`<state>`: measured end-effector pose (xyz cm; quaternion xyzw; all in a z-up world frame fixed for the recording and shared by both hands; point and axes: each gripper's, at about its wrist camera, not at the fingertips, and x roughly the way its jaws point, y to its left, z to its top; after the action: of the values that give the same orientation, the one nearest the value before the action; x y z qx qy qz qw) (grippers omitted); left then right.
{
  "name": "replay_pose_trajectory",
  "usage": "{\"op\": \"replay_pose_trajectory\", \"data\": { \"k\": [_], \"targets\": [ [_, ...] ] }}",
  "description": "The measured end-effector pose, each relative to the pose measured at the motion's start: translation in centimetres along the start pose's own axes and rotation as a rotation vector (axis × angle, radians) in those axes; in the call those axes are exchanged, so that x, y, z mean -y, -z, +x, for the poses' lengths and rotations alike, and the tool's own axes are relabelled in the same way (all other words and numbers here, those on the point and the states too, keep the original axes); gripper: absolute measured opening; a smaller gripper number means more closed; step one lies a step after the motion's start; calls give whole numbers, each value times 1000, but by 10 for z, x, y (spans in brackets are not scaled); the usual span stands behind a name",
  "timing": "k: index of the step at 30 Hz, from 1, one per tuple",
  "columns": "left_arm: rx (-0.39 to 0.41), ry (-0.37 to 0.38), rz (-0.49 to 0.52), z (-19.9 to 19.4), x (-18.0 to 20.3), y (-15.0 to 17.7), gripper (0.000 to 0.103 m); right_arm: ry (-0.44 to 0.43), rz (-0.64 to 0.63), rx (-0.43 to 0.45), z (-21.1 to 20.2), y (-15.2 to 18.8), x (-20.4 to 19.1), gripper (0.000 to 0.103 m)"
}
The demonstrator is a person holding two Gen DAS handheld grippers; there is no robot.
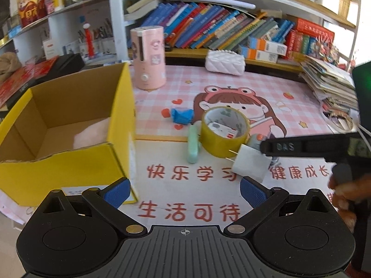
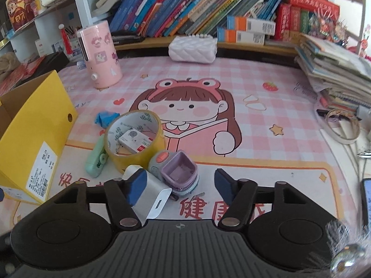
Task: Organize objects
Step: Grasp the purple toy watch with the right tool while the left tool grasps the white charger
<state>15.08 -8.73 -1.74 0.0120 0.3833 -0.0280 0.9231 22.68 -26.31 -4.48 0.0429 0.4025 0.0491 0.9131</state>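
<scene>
A white plug charger (image 2: 151, 195) lies tilted against the left pad of my open right gripper (image 2: 179, 185); in the left wrist view the charger (image 1: 251, 163) hangs at the tip of the right gripper's finger (image 1: 301, 147). Behind it sit a yellow tape roll (image 2: 134, 139) with a small white box inside, a mint green stapler-like item (image 2: 96, 159), a purple and grey toy (image 2: 179, 173) and a crumpled blue wrapper (image 2: 105, 118). My left gripper (image 1: 184, 191) is open and empty, beside the yellow cardboard box (image 1: 69, 125), which holds something pale pink.
A pink cylinder appliance (image 2: 99, 54) and a white quilted pouch (image 2: 192, 48) stand at the back of the pink cartoon mat (image 2: 255, 139). Book shelves (image 2: 208, 11) run behind. A paper stack (image 2: 334, 69) and tape rings (image 2: 343, 125) lie at the right.
</scene>
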Motion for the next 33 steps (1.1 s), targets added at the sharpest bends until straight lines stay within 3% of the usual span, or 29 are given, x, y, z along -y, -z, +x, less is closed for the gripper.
{"op": "replay_pose_trajectory", "data": {
  "k": [5, 11, 17, 24, 29, 33],
  "targets": [
    [-19, 15, 13, 8, 7, -3, 101, -37, 7, -35, 18, -8, 6, 53],
    [-47, 50, 32, 19, 16, -8, 101, -106, -23, -70, 33, -16, 7, 53],
    [-75, 65, 50, 32, 26, -11, 101, -122, -66, -97, 38, -14, 8, 55],
    [-113, 103, 45, 51, 38, -16, 100, -79, -37, -35, 17, -16, 27, 54],
    [-145, 145, 72, 70, 55, -21, 85, -33, -10, 2, -7, -14, 40, 54],
    [-155, 148, 109, 84, 69, -22, 83, -14, -2, 23, -23, -10, 48, 54]
  ]
}}
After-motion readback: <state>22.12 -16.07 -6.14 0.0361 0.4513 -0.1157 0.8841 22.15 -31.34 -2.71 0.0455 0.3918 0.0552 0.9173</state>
